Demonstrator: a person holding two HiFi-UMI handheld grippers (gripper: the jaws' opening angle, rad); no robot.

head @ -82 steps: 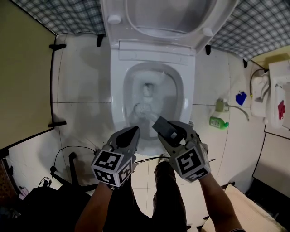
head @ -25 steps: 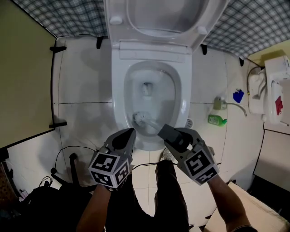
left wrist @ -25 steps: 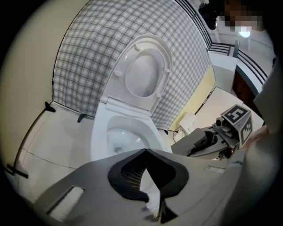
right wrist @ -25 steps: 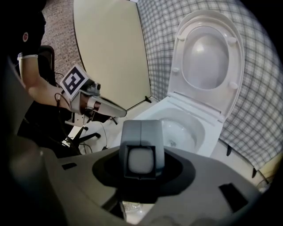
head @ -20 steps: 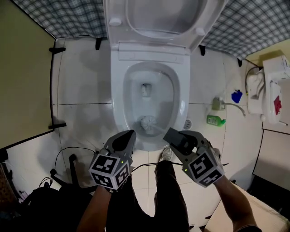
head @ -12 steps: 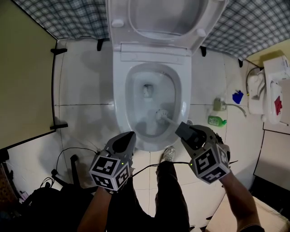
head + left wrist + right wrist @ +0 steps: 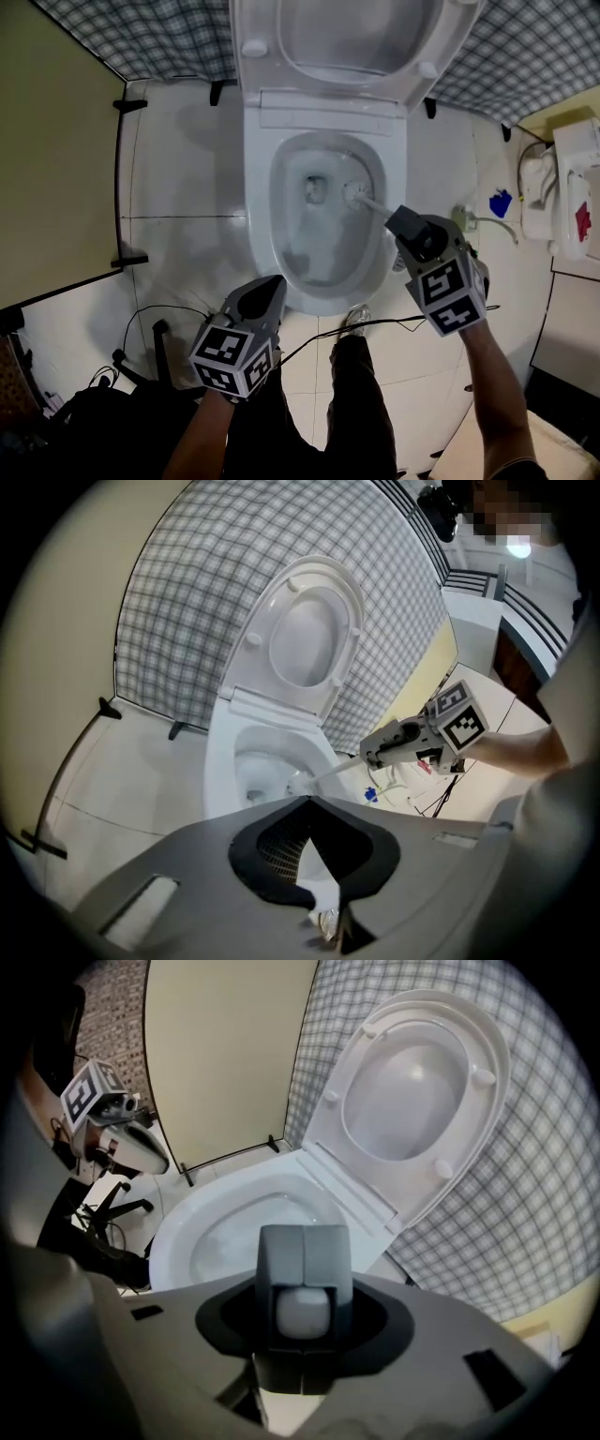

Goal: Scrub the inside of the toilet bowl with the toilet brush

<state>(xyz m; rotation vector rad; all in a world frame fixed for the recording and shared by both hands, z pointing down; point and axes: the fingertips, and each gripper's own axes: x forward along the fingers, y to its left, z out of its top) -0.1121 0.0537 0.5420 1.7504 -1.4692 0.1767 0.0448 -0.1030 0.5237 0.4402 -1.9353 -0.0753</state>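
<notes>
The right gripper was found held out over the right rim of the toilet bowl, pitched steeply downward, with its marker cube turned toward the person and the forearm extended behind it. Its jaws were closed on the white handle of the toilet brush, whose rounded end was seen lodged between the grey pads in the right gripper view. The brush was angled down into the bowl, its round bristle head set against the bowl's right inner wall, just beside the drain opening. The left gripper was held at the bowl's front edge, tilted gently downward, its jaws drawn together with nothing gripped. The bowl was noted as white glazed ceramic, oval in shape, with some water lying in its bottom. The seat and lid, of smooth white plastic, were raised behind the bowl against a checked wall. Glossy pale floor tiles were recorded to the bowl's left, and black cables at its front left.
</notes>
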